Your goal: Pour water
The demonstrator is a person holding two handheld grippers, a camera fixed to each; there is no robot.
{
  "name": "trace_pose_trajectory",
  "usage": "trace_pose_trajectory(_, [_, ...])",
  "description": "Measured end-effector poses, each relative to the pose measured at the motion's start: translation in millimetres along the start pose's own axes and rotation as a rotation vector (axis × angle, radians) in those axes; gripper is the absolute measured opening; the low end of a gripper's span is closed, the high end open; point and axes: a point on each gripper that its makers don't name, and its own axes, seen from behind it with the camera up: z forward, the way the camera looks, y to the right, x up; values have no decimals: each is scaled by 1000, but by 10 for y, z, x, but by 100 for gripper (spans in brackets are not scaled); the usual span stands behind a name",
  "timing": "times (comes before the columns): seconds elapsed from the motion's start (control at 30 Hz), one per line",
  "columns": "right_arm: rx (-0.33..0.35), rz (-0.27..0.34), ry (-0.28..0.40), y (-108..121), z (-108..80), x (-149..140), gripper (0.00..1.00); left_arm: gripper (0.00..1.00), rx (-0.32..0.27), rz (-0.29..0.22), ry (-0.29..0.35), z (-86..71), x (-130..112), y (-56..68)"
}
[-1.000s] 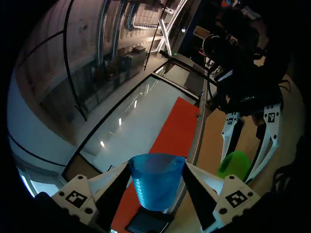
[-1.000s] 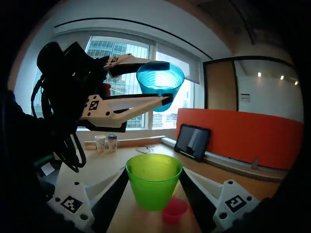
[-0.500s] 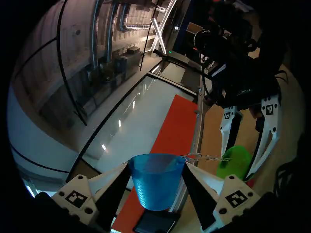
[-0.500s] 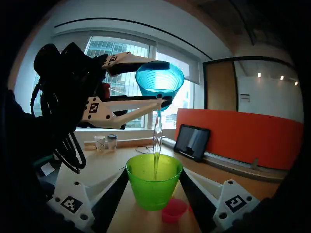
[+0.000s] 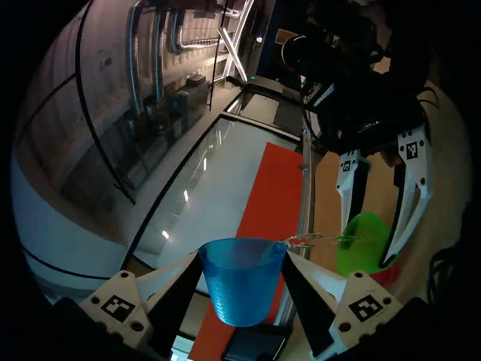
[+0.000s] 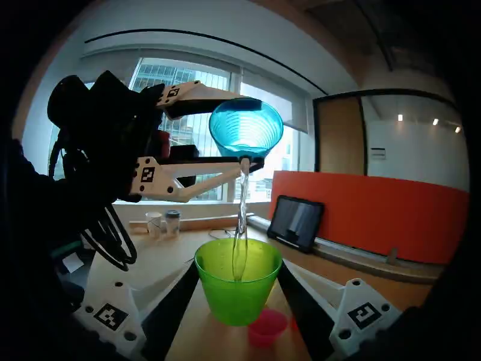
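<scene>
In the left gripper view, the left gripper (image 5: 240, 260) squeezes the blue cup (image 5: 242, 292) between its jaws. The cup is tipped, and a thin stream of water (image 5: 306, 240) runs from its rim to the green cup (image 5: 361, 237), off to the right of the jaws. In the right gripper view, the right gripper (image 6: 237, 271) squeezes the green cup, standing straight up, between its jaws, and the blue cup hangs right above these jaws, so I think its rim must be kept over that open top.
</scene>
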Motion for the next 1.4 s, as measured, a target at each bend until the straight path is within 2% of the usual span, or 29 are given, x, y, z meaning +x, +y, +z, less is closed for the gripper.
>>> trace_pose_trajectory(0.6, [0, -4, 8, -2, -12, 22, 91, 87, 13, 115, 7, -21, 81, -80])
trace_pose_trajectory(1.4, [-3, -3, 18, 7, -26, 50, 91, 87, 33, 295, 20, 46, 141, -101])
